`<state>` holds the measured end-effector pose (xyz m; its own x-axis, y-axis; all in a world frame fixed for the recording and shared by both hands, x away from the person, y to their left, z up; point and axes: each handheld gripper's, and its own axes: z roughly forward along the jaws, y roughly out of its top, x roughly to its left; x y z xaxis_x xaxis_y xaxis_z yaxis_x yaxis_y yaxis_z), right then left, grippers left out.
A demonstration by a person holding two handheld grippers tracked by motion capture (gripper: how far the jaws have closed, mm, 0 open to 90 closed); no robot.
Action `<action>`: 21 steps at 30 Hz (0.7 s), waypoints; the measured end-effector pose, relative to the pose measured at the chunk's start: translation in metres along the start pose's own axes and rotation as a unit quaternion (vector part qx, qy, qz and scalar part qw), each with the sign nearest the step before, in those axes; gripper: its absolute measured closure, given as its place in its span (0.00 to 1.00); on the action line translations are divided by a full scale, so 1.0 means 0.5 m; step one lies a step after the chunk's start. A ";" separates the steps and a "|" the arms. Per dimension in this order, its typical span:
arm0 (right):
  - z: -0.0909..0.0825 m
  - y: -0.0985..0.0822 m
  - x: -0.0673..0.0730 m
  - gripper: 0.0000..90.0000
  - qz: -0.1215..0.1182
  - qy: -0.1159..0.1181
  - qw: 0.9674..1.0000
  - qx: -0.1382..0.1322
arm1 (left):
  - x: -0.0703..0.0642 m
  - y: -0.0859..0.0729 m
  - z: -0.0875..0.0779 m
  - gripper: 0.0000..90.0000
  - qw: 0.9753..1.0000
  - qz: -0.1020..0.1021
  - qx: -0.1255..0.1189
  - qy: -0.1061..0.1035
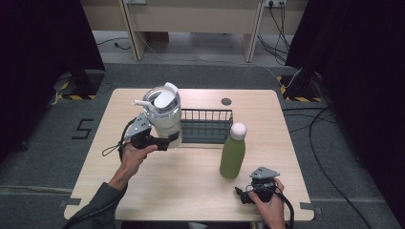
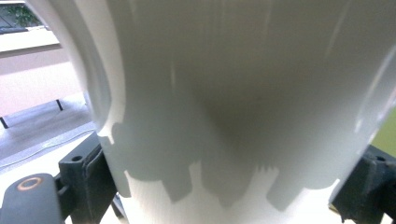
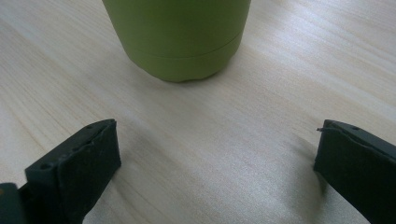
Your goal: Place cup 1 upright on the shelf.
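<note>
A large white tumbler (image 1: 165,117) with a flip lid and a straw is held by its lower part in my left gripper (image 1: 168,141), just left of the wire basket. It looks raised off the table and leans a little. In the left gripper view the tumbler's white wall (image 2: 233,93) spans the space between the black fingers (image 2: 88,182), which press it from both sides. A green bottle (image 1: 232,155) with a white cap stands upright right of centre. My right gripper (image 1: 244,194) rests low near the front edge, open, with the bottle's base (image 3: 180,37) a short way ahead of its jaws.
A black wire basket (image 1: 206,126) stands mid-table behind the bottle. The wooden table (image 1: 191,186) has a round cable grommet (image 1: 226,101) at the back. Cables run over the grey floor at right, and dark curtains hang on both sides.
</note>
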<state>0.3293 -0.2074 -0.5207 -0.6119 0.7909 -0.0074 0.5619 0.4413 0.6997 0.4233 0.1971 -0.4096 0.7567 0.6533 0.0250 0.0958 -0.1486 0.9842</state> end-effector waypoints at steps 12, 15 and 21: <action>0.000 0.000 0.000 0.00 0.000 0.000 1.000 0.001 | 0.013 0.035 0.045 0.12 1.000 0.004 0.000 -0.004; 0.000 0.000 0.000 0.00 0.000 0.000 1.000 0.001 | 0.017 0.040 0.054 0.12 1.000 0.003 0.000 0.000; 0.000 0.000 0.000 0.00 0.000 0.000 1.000 0.001 | 0.029 0.051 0.078 0.12 1.000 -0.009 -0.007 -0.004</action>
<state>0.3293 -0.2075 -0.5205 -0.6122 0.7907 -0.0065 0.5633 0.4418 0.6982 0.4619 0.1737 -0.3910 0.7607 0.6491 0.0062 0.1004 -0.1271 0.9868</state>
